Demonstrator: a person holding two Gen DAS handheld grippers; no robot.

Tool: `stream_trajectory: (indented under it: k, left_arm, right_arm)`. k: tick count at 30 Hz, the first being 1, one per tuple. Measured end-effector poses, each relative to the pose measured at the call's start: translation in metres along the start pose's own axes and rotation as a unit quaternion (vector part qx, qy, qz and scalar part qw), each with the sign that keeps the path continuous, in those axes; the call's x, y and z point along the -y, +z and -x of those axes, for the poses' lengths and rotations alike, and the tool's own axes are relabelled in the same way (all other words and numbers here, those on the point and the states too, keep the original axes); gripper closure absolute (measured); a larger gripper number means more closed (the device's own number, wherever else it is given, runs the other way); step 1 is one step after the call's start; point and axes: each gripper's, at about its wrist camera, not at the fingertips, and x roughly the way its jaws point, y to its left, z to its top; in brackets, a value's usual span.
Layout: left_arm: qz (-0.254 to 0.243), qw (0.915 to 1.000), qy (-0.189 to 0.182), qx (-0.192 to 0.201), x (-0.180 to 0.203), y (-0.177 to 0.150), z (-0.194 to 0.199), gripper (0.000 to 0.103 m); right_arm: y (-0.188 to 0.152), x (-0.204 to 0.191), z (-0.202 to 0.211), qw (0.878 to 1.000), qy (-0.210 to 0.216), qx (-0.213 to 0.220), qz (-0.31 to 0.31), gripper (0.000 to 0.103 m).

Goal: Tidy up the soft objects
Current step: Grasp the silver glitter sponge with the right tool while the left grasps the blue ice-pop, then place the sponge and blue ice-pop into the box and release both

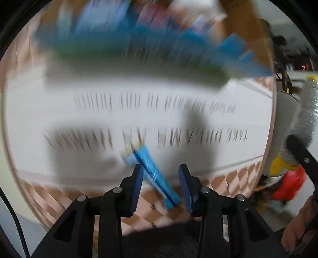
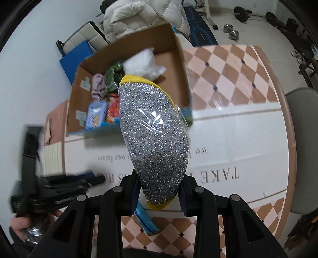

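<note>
My right gripper (image 2: pixel 160 190) is shut on a silver glittery sponge with yellow edges, in clear wrap (image 2: pixel 155 135), and holds it above the table in front of the cardboard box (image 2: pixel 178 59). The box holds a white bag (image 2: pixel 144 63), a purple cloth (image 2: pixel 97 85), a green pack (image 2: pixel 113 76) and snack packs (image 2: pixel 96 116). My left gripper (image 1: pixel 161 184) is open; a flat blue packet (image 1: pixel 153 170) lies on the table between its fingers, not gripped. The left view is motion-blurred. The left gripper also shows blurred in the right wrist view (image 2: pixel 59 184). The sponge shows at the right edge of the left view (image 1: pixel 306 111).
The round table (image 2: pixel 228 79) has a checkered cloth with a white printed band. A grey chair (image 2: pixel 304 139) stands at the right. A white jacket (image 2: pixel 143 15) and a blue folder (image 2: pixel 76 59) lie behind the box. Weights lie on the floor (image 2: pixel 231 31).
</note>
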Motion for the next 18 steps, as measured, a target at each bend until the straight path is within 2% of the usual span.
stream_trajectory:
  k: [2,4,6,7,8,10,11,13,18]
  left_arm:
    - [0.037,0.9986,-0.023,-0.03,-0.011,-0.014,-0.03,0.068]
    - [0.071,0.9952,-0.044,-0.051,-0.018,-0.024,-0.055,0.059]
    - [0.094,0.9927,-0.052,-0.055,-0.022,-0.028,-0.072,0.059]
    - [0.099,0.9922,-0.048,-0.058,-0.021,-0.029,-0.081,0.059]
    - [0.098,0.9931,-0.027,-0.059,-0.018,-0.03,-0.088,0.059]
    - [0.085,0.9954,0.011,-0.042,-0.009,-0.032,-0.09,0.067]
    - [0.077,0.9963,0.021,-0.033,-0.005,-0.033,-0.089,0.078]
    - [0.051,0.9981,0.031,-0.011,0.003,-0.033,-0.083,0.089]
    - [0.024,0.9978,0.041,0.045,0.013,-0.03,-0.042,0.09]
  right_arm:
    - [-0.013,0.005,-0.014,1.0,-0.002,-0.014,-0.006,0.068]
    - [-0.024,0.013,-0.026,1.0,-0.007,-0.027,-0.013,0.068]
    - [-0.035,0.02,-0.034,0.999,-0.012,-0.039,-0.019,0.068]
    - [-0.039,0.023,-0.038,0.999,-0.013,-0.045,-0.021,0.068]
    - [-0.044,0.026,-0.04,0.998,-0.016,-0.05,-0.022,0.068]
    - [-0.051,0.029,-0.046,0.998,-0.024,-0.057,-0.02,0.068]
    - [-0.054,0.03,-0.048,0.998,-0.028,-0.06,-0.019,0.068]
    - [-0.058,0.031,-0.05,0.997,-0.033,-0.063,-0.016,0.068]
    - [-0.057,0.025,-0.039,0.998,-0.032,-0.049,-0.003,0.068]
